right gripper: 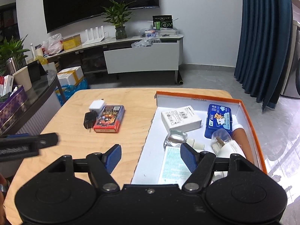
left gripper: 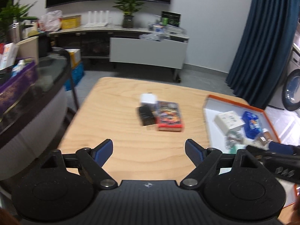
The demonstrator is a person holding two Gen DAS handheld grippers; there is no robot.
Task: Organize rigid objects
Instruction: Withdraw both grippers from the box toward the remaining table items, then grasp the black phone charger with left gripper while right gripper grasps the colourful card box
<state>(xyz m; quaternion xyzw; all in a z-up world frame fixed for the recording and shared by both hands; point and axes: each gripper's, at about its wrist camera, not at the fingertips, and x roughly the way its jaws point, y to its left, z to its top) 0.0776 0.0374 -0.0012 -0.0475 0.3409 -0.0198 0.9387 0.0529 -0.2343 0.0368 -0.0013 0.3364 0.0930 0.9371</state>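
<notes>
On the wooden table (left gripper: pixel 112 112) lie a red card box (left gripper: pixel 169 116) (right gripper: pixel 108 119), a black plug adapter (left gripper: pixel 145 116) (right gripper: pixel 89 120) and a white charger cube (left gripper: pixel 148 99) (right gripper: pixel 96 106), packed close together. My left gripper (left gripper: pixel 149 150) is open over bare wood, short of that group, with nothing between its blue pads. My right gripper (right gripper: pixel 150 156) is open and empty over the near left edge of the orange-rimmed box (right gripper: pixel 187 94). In that box lie a white carton (right gripper: pixel 181 121), a blue tissue pack (right gripper: pixel 218 121) and a clear bottle (right gripper: pixel 176 136).
A dark glass-topped side table (right gripper: pixel 43 88) with a purple box stands to the left. Beyond the table are grey floor, a low TV cabinet (right gripper: pixel 142 58) with a plant, and a blue curtain (right gripper: pixel 262 46) at the right. A washing machine (left gripper: pixel 292 86) stands at the far right.
</notes>
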